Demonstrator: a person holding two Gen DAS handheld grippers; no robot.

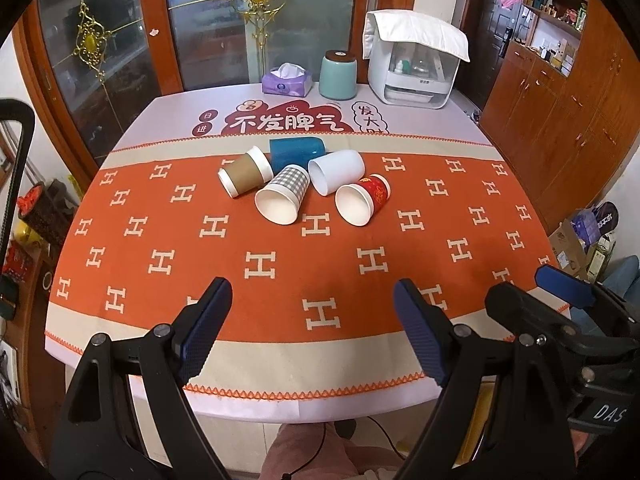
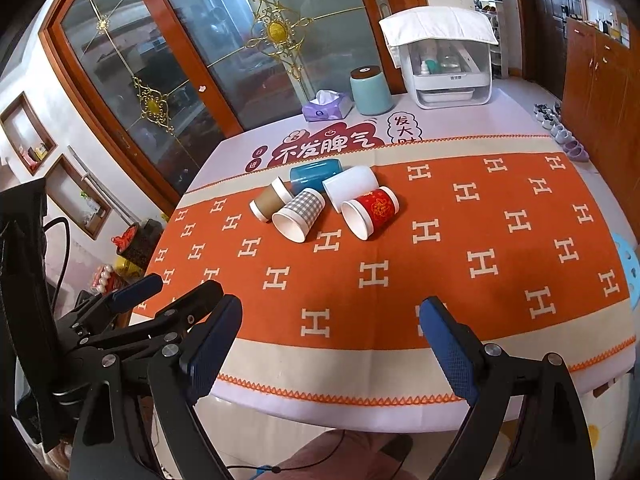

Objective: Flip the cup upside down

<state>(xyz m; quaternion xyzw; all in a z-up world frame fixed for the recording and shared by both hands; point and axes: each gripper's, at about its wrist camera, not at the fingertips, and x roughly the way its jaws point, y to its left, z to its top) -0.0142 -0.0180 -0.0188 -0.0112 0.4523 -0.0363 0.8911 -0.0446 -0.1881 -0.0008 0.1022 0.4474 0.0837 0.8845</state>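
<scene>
Five cups (image 1: 304, 178) (all toppled) lie beyond both tools.

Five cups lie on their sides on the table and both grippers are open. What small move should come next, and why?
Probably the right gripper should move forward toward the red cup. That cup lies nearest on the right side of the pile, with its open mouth facing the camera, and nothing blocks the way. Both grippers are open and hold nothing, far from the cups, so an approach must come before any grasp.

left gripper (image 1: 308, 312): hovering low, jaws gaping wide | right gripper (image 2: 332, 328): hovering alongside, jaws gaping, holding nothing
</scene>
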